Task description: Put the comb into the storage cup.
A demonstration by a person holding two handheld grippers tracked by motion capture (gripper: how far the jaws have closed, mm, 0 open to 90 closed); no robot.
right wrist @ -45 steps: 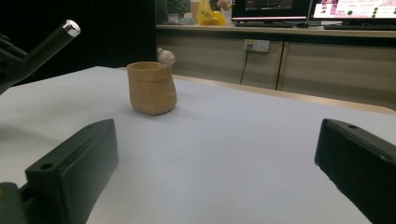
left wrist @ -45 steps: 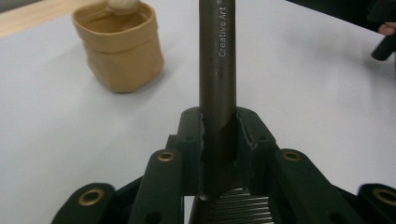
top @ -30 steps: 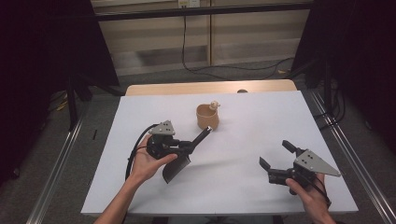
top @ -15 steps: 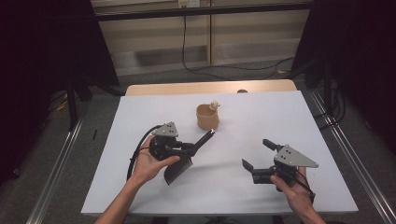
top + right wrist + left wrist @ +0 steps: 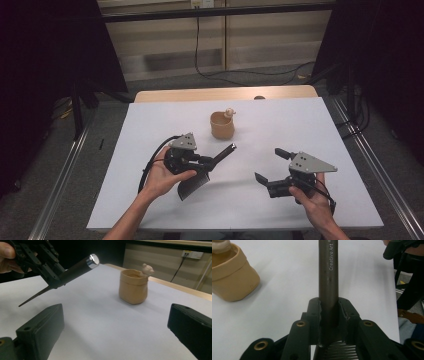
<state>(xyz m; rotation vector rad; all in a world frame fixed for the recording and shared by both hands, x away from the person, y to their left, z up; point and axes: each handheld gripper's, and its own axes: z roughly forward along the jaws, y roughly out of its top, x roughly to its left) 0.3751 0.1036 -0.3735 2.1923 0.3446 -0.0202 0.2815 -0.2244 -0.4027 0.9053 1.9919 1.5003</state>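
Nearest the table's front edge, the person's right hand (image 5: 312, 202) holds the right gripper (image 5: 270, 166) low over the white table (image 5: 320, 125), with its two black jaws standing wide apart and nothing between them. In the right gripper view those jaws frame bare tabletop, one at each lower corner.

A little further in and to the left, the left hand (image 5: 162, 175) holds the left gripper (image 5: 202, 161) above the table. Its jaws are clamped on a dark comb (image 5: 207, 167): the left gripper view shows the round, dark handle (image 5: 328, 277) running straight up out of the grip, with small white lettering along it, and the fine teeth (image 5: 340, 351) showing just below the pads. From the high view the toothed part hangs down toward the person beneath the gripper, while the handle points up and away, its silvery end cap (image 5: 93, 260) aimed roughly toward the pot. A black cable (image 5: 150, 160) loops from the gripper beside the wrist.

Beyond both grippers, near the middle of the far half of the table, stands a small tan pot (image 5: 222, 125), upright, with a little bear figure (image 5: 229, 112) perched at its rim. It is well apart from either gripper.

Past the white surface a strip of wooden tabletop (image 5: 225, 94) shows, then the floor with a cable trailing across it.
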